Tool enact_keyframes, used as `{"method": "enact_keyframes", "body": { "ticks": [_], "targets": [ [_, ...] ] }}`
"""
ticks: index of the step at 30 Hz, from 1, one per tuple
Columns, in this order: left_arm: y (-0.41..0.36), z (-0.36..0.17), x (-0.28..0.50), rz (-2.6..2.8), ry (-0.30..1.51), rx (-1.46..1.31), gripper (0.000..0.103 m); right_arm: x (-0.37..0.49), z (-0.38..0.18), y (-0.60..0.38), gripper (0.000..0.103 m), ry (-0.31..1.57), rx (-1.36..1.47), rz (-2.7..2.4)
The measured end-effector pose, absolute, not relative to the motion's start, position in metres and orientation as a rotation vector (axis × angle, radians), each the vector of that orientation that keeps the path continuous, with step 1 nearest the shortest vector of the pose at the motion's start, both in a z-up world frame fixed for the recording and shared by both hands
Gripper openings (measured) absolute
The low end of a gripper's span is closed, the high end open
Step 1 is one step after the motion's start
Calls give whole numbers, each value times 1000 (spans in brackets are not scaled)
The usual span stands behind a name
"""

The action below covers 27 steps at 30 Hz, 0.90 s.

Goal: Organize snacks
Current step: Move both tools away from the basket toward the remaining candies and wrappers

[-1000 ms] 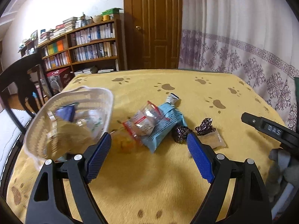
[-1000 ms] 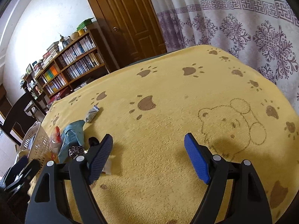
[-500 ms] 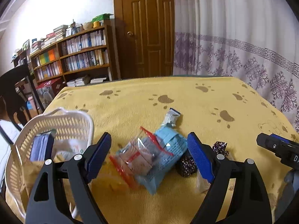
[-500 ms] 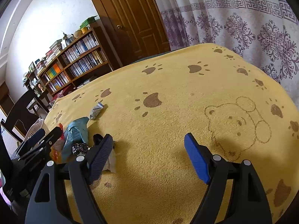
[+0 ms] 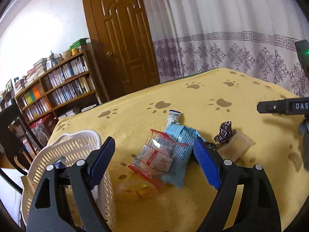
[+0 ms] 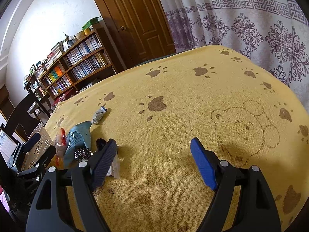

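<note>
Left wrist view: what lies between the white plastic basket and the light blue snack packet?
A clear packet with red edges, overlapping the light blue snack packet, and a yellowish clear wrapper nearer the white plastic basket. The left wrist view shows this.

Left tool (image 5: 154, 162), right tool (image 6: 153, 162): black frames, blue ribbed pads, silver screws.

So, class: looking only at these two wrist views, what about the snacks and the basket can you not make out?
- Basket contents: left wrist view, hidden behind its wall and the left tool.
- Print on the clear red-edged packet: too small to read.
- Yellow packet: blurred, partly under the clear one.
- Dark wrapped sweet: right wrist view, partly behind the right tool.
</note>
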<state>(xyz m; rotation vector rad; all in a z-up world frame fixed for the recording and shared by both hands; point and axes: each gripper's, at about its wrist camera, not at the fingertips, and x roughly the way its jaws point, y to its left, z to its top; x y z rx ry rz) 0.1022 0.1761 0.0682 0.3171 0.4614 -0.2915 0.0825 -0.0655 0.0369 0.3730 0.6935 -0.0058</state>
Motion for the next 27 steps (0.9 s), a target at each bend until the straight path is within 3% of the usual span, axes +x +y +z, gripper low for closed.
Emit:
{"method": "enact_keyframes", "body": {
  "ticks": [16, 27],
  "targets": [
    [159, 62, 114, -309, 524, 361, 85, 82, 37, -60, 78, 692, 352, 4],
    [153, 64, 128, -421, 650, 205, 85, 80, 38, -58, 78, 686, 341, 6]
  ]
}}
